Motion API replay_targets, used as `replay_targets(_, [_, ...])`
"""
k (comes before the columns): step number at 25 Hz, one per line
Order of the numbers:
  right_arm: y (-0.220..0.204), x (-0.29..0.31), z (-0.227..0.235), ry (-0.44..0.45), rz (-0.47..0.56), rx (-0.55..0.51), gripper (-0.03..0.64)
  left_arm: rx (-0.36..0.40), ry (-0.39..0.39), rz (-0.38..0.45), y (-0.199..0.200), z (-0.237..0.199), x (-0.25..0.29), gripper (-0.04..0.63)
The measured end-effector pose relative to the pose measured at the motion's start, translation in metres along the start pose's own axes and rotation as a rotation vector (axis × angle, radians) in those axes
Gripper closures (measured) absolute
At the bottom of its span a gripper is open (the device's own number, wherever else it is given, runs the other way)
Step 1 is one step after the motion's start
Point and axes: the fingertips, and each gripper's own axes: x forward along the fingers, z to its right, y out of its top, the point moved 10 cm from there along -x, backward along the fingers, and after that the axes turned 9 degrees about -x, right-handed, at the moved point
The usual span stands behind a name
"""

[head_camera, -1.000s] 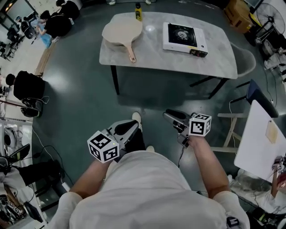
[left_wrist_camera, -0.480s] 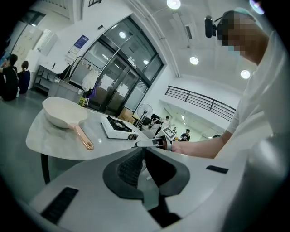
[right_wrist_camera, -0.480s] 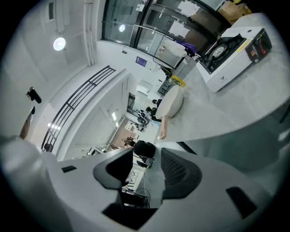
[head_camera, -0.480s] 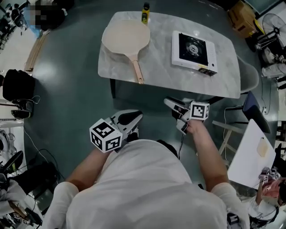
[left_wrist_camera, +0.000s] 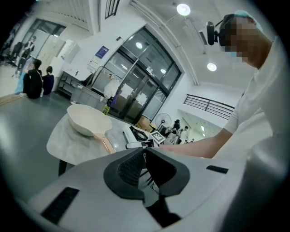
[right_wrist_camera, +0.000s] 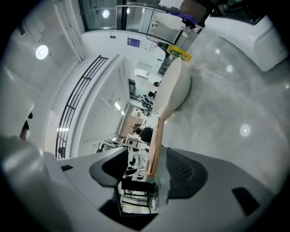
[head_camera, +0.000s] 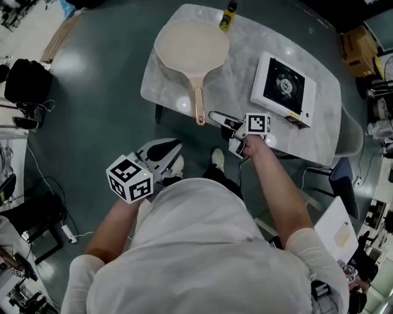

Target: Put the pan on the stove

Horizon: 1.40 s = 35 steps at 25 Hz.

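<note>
A cream pan [head_camera: 191, 48] with a copper-pink handle [head_camera: 198, 104] lies on the marble table [head_camera: 242, 80], handle toward me. The white single-burner stove [head_camera: 284, 89] sits to its right on the same table. My right gripper [head_camera: 216, 116] reaches over the table's near edge, just right of the handle's end. In the right gripper view the handle's end [right_wrist_camera: 153, 149] lies between the jaws of that gripper [right_wrist_camera: 147, 165], which are opening and do not press on it. My left gripper [head_camera: 166, 150] hangs back over the floor, shut and empty [left_wrist_camera: 144, 156].
A yellow bottle [head_camera: 228, 15] stands at the table's far edge behind the pan. A dark chair [head_camera: 341, 179] and a white side table [head_camera: 334, 227] are at the right. Black bags [head_camera: 27, 80] and cables lie on the floor at the left.
The table has come much closer in the head view. My right gripper has moved forward from over the floor to the pan handle's end. The left gripper stays low near my body.
</note>
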Motion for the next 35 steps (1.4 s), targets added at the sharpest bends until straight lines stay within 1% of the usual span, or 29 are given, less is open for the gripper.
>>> replay_targets(1, [0.007, 0.009, 0.007, 0.016, -0.029, 0.016, 0.349, -0.013, 0.027, 0.027, 0.001, 0.002, 0.000, 0.575])
replay_targets(3, [0.018, 0.025, 0.021, 0.008, -0.103, 0.054, 0.338, -0.037, 0.084, 0.077, 0.001, 0.007, -0.001, 0.575])
replay_targets(4, [0.024, 0.035, 0.026, 0.021, -0.136, 0.070, 0.329, -0.050, 0.113, 0.098, 0.000, 0.009, -0.001, 0.575])
replay_targets(6, [0.032, 0.058, 0.034, 0.102, -0.184, 0.088, 0.304, -0.080, 0.176, 0.134, -0.002, 0.012, -0.003, 0.575])
replay_targets(7, [0.035, 0.070, 0.037, 0.149, -0.206, 0.086, 0.304, -0.095, 0.210, 0.151, -0.003, 0.015, -0.005, 0.575])
replay_targets(9, [0.041, 0.090, 0.044, 0.200, -0.245, 0.077, 0.298, -0.115, 0.268, 0.180, -0.005, 0.019, -0.005, 0.575])
replay_targets(13, [0.049, 0.114, 0.052, 0.266, -0.306, 0.075, 0.303, -0.143, 0.329, 0.225, -0.003, 0.025, 0.000, 0.575])
replay_targets(17, [0.043, 0.137, 0.050, 0.341, -0.357, 0.117, 0.321, -0.158, 0.394, 0.270, -0.002, 0.031, -0.003, 0.575])
replay_targets(22, [0.044, 0.152, 0.050, 0.387, -0.386, 0.144, 0.341, -0.214, 0.417, 0.324, -0.004, 0.032, -0.008, 0.575])
replay_targets(24, [0.044, 0.156, 0.049, 0.410, -0.394, 0.147, 0.356, -0.225, 0.433, 0.334, -0.005, 0.032, -0.010, 0.575])
replay_targets(25, [0.044, 0.157, 0.048, 0.425, -0.397, 0.148, 0.377, -0.227, 0.439, 0.341, -0.005, 0.031, -0.011, 0.575])
replay_targets(27, [0.044, 0.160, 0.047, 0.450, -0.391, 0.155, 0.494, -0.233, 0.443, 0.359, -0.005, 0.029, -0.012, 0.575])
replay_targets(29, [0.043, 0.159, 0.048, 0.450, -0.380, 0.171, 0.536, -0.236, 0.443, 0.367, -0.004, 0.029, -0.013, 0.575])
replay_targets(31, [0.043, 0.158, 0.048, 0.426, -0.375, 0.183, 0.587, -0.225, 0.450, 0.364, -0.003, 0.030, -0.014, 0.575])
replay_targets(33, [0.043, 0.157, 0.048, 0.405, -0.373, 0.190, 0.611, -0.201, 0.461, 0.356, -0.001, 0.029, -0.016, 0.575])
replay_targets(35, [0.043, 0.157, 0.048, 0.394, -0.368, 0.182, 0.614, -0.189, 0.461, 0.348, 0.000, 0.028, -0.015, 0.575])
